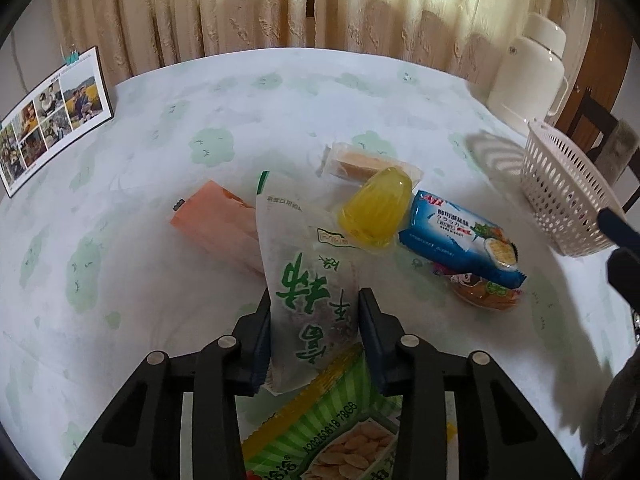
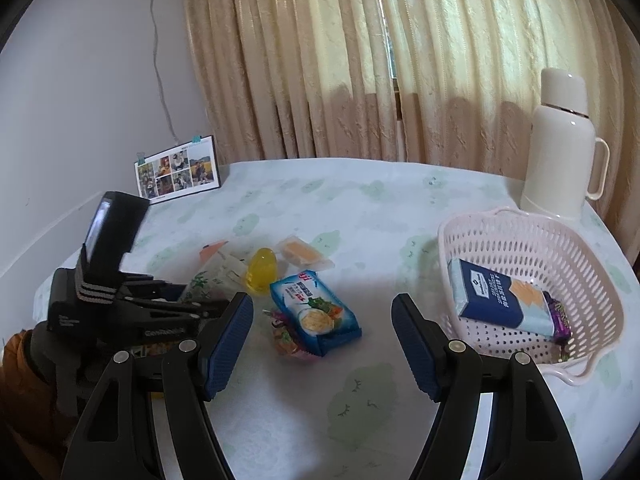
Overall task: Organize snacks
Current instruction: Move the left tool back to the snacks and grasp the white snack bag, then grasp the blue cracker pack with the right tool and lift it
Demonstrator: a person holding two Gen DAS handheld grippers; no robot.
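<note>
My left gripper (image 1: 316,300) is shut on a white snack packet with green characters (image 1: 308,264), its pads pressing both sides of the packet's near end. Under it lies a green-and-yellow striped nut bag (image 1: 336,420). Beyond are an orange packet (image 1: 216,224), a yellow jelly cup (image 1: 376,208), a clear-wrapped cake (image 1: 360,162) and a blue cracker pack (image 1: 456,236) resting on a small colourful packet (image 1: 484,292). My right gripper (image 2: 322,308) stands open above the table, the blue cracker pack (image 2: 316,312) just ahead of it. The pink basket (image 2: 600,280) sits to its right.
The basket holds a navy box (image 2: 496,296) and a purple wrapper (image 2: 560,316). A cream thermos (image 2: 560,148) stands behind it at the table's far right. A photo frame (image 2: 178,174) leans at the far left. Curtains hang behind the round table.
</note>
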